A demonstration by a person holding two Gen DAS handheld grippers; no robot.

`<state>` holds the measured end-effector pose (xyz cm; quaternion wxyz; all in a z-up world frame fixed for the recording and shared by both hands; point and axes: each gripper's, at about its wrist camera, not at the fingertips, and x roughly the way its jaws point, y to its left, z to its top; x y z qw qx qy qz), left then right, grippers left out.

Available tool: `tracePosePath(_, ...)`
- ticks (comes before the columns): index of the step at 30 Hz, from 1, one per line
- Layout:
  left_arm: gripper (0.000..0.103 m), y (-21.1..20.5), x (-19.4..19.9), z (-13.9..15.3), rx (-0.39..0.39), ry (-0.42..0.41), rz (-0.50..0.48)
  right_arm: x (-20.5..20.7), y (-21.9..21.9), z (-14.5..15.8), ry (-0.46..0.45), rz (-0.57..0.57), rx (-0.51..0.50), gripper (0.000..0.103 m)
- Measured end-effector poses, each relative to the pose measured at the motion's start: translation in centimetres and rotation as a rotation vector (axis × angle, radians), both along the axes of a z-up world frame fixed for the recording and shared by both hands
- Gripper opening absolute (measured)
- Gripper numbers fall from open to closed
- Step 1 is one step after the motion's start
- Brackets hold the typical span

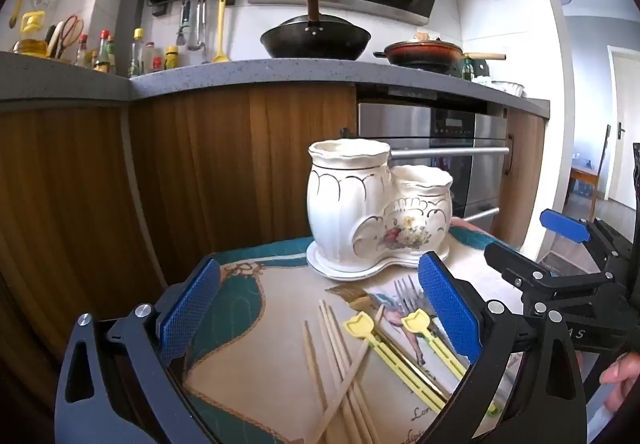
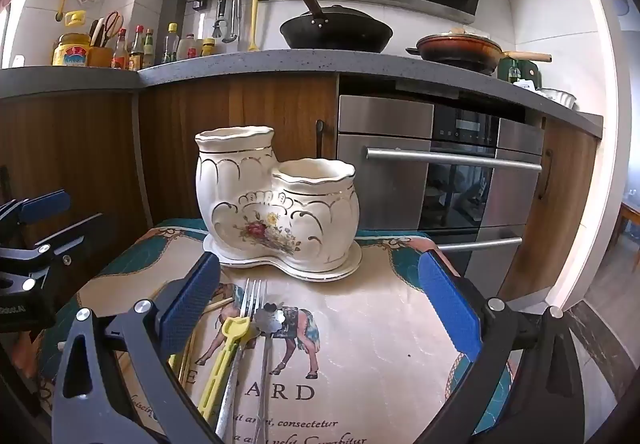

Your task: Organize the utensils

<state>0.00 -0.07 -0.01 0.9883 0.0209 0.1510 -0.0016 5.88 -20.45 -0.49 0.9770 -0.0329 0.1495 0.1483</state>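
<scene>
A white ceramic two-cup utensil holder (image 1: pixel 374 210) (image 2: pixel 276 202) with a flower print stands on its saucer at the far side of a small table. Utensils lie flat in front of it: several wooden chopsticks (image 1: pixel 340 368), two yellow-handled pieces (image 1: pixel 394 354), a gold fork (image 1: pixel 354 294) and a silver fork (image 1: pixel 406 290) (image 2: pixel 250 298). A small silver spoon (image 2: pixel 266 324) lies beside the fork. My left gripper (image 1: pixel 320 318) is open above the chopsticks and holds nothing. My right gripper (image 2: pixel 320 314) is open above the cloth, right of the fork, and holds nothing.
The table wears a printed cloth (image 2: pixel 380 328) with a horse picture. Behind it are wooden cabinets (image 1: pixel 200 164) and a steel oven (image 2: pixel 440 172) under a grey counter (image 1: pixel 280 74) with a black wok (image 1: pixel 316 38), a pan and bottles. The right gripper shows at the edge of the left wrist view (image 1: pixel 560 264).
</scene>
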Motion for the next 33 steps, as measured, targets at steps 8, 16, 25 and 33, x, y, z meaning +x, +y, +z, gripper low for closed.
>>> tracePosePath(8, 0.098, -0.25, -0.1, 0.04, -0.005, -0.003, 0.003, 0.02, -0.17, 0.02, 0.0, 0.001, 0.005, 0.098)
tracePosePath(16, 0.098, -0.41, 0.45, -0.24, -0.001, 0.01, 0.001, -0.07, -0.23, 0.02, 0.0, -0.002, 0.003, 0.098)
tracePosePath(25, 0.098, 0.03, 0.11, -0.12, -0.013, 0.002, 0.001, -0.3, -0.13, 0.21, 0.003, -0.017, -0.006, 0.098)
tracePosePath(33, 0.098, 0.06, 0.16, -0.13, -0.013, 0.004, 0.001, -0.14, -0.21, 0.03, 0.007, -0.024, 0.0, 0.098)
